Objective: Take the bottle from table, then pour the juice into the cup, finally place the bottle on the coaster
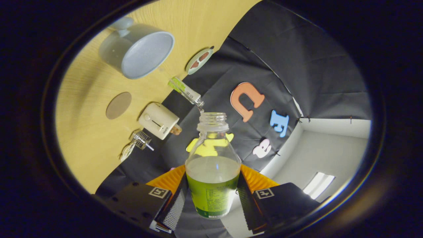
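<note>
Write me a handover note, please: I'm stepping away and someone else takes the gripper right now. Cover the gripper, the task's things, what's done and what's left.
Gripper: shut on the bottle, one finger on each side of its green label.
Bottle: uncapped, lifted off the table, partly filled with pale liquid.
Cup: grey, on the table, well beyond the fingers; its inside looks empty.
Coaster: round brown disc on the table, between the cup and a small cream toaster-like item; nothing on it.
Done: bottle taken.
Left: carry it to the cup, pour, then set the bottle on the coaster.
</note>
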The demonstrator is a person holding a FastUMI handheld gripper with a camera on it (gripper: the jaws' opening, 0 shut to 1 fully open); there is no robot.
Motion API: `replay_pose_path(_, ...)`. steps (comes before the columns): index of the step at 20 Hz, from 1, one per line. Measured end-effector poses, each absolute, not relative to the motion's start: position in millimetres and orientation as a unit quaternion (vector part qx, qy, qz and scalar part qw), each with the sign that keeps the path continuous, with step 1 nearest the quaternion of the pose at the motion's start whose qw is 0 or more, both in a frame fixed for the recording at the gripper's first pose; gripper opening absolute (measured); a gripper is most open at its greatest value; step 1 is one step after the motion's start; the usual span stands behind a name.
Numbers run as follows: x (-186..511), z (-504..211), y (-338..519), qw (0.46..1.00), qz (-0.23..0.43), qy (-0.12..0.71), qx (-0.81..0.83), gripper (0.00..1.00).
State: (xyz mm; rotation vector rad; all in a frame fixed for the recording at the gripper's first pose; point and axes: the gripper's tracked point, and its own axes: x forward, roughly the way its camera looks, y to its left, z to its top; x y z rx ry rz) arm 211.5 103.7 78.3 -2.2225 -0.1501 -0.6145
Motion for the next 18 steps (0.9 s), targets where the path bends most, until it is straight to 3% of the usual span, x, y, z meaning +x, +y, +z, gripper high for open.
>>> replay_pose_path(6,211,80,114,0.376,-0.244,-0.069,-0.892,0.80)
replay_pose_path(18,210,78,111,0.380,-0.239,-0.074,-0.891,0.80)
